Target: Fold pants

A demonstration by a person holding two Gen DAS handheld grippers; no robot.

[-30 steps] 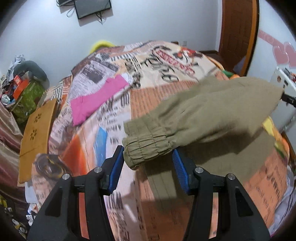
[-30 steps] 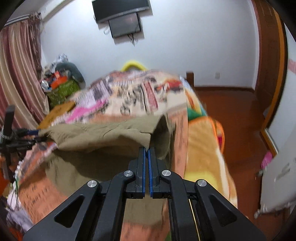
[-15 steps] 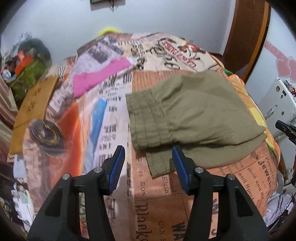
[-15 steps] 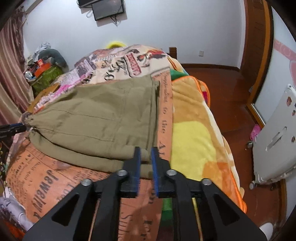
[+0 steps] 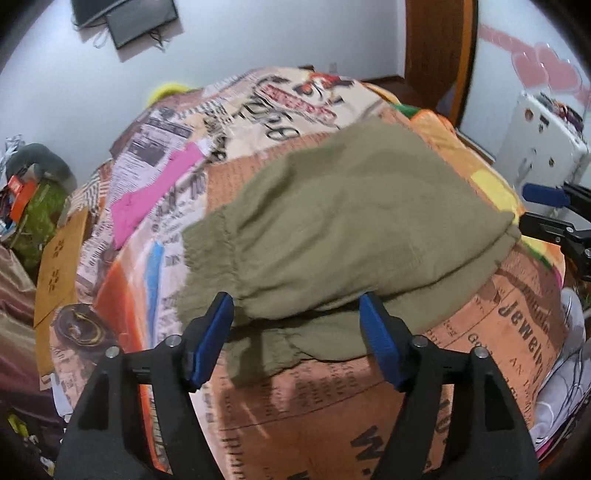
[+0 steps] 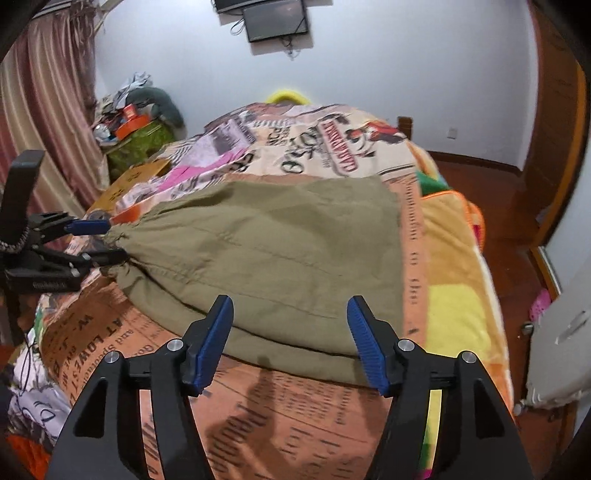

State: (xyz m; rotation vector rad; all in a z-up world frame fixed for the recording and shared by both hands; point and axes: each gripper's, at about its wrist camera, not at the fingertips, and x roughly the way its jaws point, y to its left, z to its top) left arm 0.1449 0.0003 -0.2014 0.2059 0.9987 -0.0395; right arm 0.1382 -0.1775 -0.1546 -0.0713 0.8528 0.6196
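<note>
Left wrist view: the left gripper (image 5: 297, 339) has its blue pads spread wide with nothing between them. The olive pants (image 5: 343, 236) lie folded on the blanket (image 5: 509, 343) just ahead of the fingertips, elastic cuff toward the left pad. Print on the blanket reads "Jewelry" to the right of the gripper. A pink garment (image 5: 155, 195) lies farther ahead to the left. The right gripper (image 5: 532, 206) sits at the pants' far right edge.

Right wrist view: the right gripper (image 6: 290, 339) is likewise spread apart, holding nothing, with the pants (image 6: 273, 254) just ahead. The blanket (image 6: 122, 343) reads "LOWE" upside down to the left; a wall screen (image 6: 277, 18) hangs far ahead.
</note>
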